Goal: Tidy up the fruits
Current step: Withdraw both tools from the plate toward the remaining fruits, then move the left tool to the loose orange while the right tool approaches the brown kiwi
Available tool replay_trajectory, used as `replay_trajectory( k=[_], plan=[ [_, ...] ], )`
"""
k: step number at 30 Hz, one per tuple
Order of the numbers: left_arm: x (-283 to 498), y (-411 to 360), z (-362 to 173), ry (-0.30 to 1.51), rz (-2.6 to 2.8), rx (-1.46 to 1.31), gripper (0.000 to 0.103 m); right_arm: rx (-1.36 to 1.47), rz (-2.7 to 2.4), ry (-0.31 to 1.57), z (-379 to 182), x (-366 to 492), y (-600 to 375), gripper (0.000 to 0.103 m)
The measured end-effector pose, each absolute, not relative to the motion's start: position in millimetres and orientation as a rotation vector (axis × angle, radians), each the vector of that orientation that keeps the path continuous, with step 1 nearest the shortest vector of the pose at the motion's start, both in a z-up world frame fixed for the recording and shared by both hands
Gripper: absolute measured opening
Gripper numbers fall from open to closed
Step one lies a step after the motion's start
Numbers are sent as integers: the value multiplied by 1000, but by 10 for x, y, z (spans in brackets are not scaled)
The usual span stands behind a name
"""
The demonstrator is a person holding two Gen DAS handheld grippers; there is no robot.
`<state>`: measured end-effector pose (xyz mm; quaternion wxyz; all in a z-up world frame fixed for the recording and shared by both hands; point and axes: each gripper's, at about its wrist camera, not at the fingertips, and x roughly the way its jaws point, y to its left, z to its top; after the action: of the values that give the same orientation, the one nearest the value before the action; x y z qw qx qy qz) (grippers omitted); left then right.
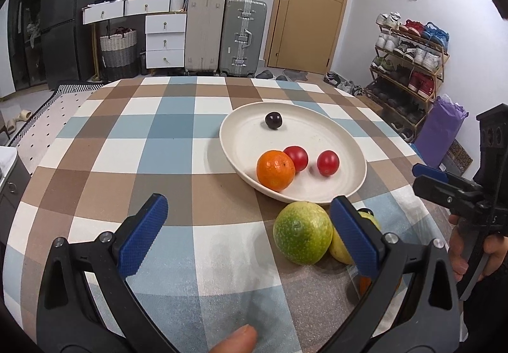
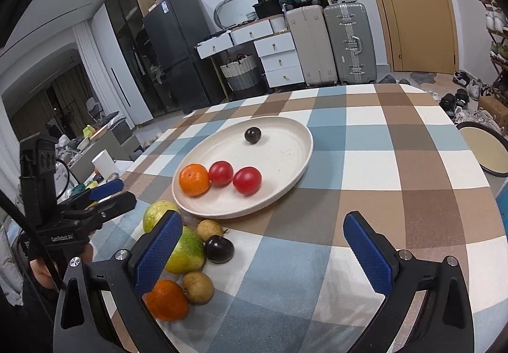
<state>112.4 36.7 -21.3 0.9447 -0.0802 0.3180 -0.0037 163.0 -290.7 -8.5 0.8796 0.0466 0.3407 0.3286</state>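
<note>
A cream plate (image 1: 228,133) (image 2: 304,162) holds an orange (image 1: 275,170) (image 2: 194,179), two red tomatoes (image 1: 328,163) (image 2: 247,180) and a dark plum (image 1: 273,120) (image 2: 252,134). In front of it on the cloth lie a green fruit (image 1: 303,232) (image 2: 157,213), a second yellow-green one (image 2: 190,254), a dark plum (image 2: 219,248), two small brown fruits (image 2: 197,288) and an orange (image 2: 166,300). My left gripper (image 1: 250,235) (image 2: 125,192) is open and empty, its right finger beside the green fruit. My right gripper (image 2: 263,253) (image 1: 420,176) is open and empty, its left finger over the loose fruits.
The table carries a checked cloth (image 1: 165,143) and its rounded edge runs close on both sides. A round stool (image 2: 485,149) stands at the right. A hand (image 1: 470,251) grips the right tool and a thumb (image 1: 235,340) shows at the bottom. Suitcases and a shoe rack (image 1: 409,67) stand behind.
</note>
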Motion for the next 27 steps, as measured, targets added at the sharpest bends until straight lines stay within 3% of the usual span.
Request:
replay_trajectory(
  k=[15,27],
  plan=[
    [962,213,-248,654,-29,-135,102,114,685,706,-72,1530,-2967,103],
    [705,-63,-231,707,-55,-138,102,29,638,813,-167,1327,-2930,103]
  ],
)
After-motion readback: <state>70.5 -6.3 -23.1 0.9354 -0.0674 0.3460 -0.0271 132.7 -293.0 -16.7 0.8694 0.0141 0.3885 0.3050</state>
